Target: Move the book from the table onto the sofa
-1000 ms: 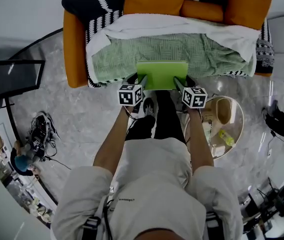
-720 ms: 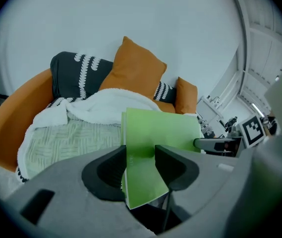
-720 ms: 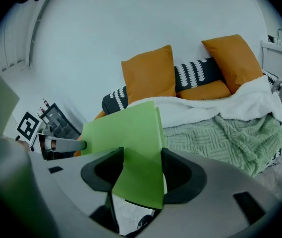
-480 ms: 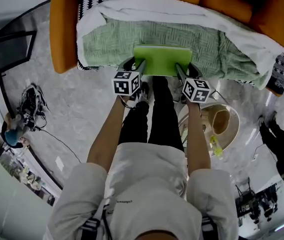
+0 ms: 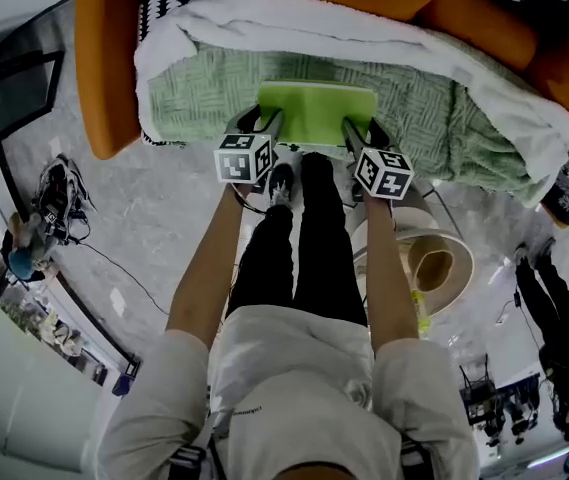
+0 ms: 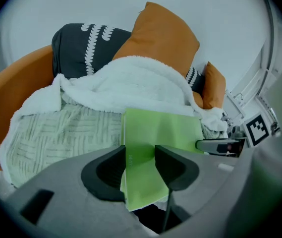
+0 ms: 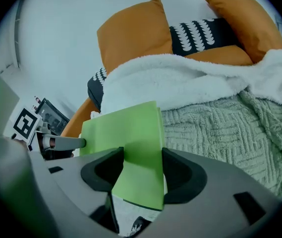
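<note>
**Book held over the sofa seat, placing step**
Green book (image 5: 316, 113) hangs level near the sofa (image 5: 104, 88) front edge, over the green blanket (image 5: 204, 98); can't tell if it touches. Left hand-held gripper (image 5: 267, 130) is clamped on its left edge, right hand-held gripper (image 5: 356, 134) on its right edge. Next, probably: set it flat on the blanket, open both jaws, and pull back clear.
</note>
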Demonstrator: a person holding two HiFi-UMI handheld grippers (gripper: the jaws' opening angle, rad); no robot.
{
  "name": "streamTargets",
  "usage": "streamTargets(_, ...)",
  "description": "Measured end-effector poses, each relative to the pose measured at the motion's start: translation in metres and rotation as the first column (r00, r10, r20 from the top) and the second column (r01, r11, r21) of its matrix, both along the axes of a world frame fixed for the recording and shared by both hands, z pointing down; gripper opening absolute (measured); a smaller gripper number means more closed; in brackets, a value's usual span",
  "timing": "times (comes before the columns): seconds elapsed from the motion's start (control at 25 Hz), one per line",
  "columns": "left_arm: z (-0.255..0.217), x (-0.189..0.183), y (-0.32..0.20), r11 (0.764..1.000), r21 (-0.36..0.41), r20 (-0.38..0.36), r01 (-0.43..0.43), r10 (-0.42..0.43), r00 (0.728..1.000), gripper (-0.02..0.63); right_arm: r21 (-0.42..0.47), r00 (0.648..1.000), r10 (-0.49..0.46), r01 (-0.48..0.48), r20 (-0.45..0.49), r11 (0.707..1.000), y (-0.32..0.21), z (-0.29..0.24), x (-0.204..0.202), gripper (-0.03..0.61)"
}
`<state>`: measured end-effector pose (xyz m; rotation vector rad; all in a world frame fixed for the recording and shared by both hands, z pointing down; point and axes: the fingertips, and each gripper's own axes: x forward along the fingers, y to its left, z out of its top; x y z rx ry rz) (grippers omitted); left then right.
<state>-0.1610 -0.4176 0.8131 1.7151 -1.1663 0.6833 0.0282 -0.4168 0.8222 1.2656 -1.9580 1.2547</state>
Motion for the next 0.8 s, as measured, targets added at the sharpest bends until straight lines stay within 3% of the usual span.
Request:
streamTargets(0.44,0.058,0.007,-0.051,0.999,-0.018,0.037,-0.034,0.035,0.999,0.187,-0.050,0.998,0.051,-0.049,0.036,0.998,-0.034,0.064,0.006,0.235)
streamTargets(0.8,0.073,0.008,-0.057,0.999,-0.043,0.064,-0.032,0.035,0.997,0.190,-0.059,0.998,0.053,-0.051,0.038,0.997,-0.037,0.073,0.006,0.235)
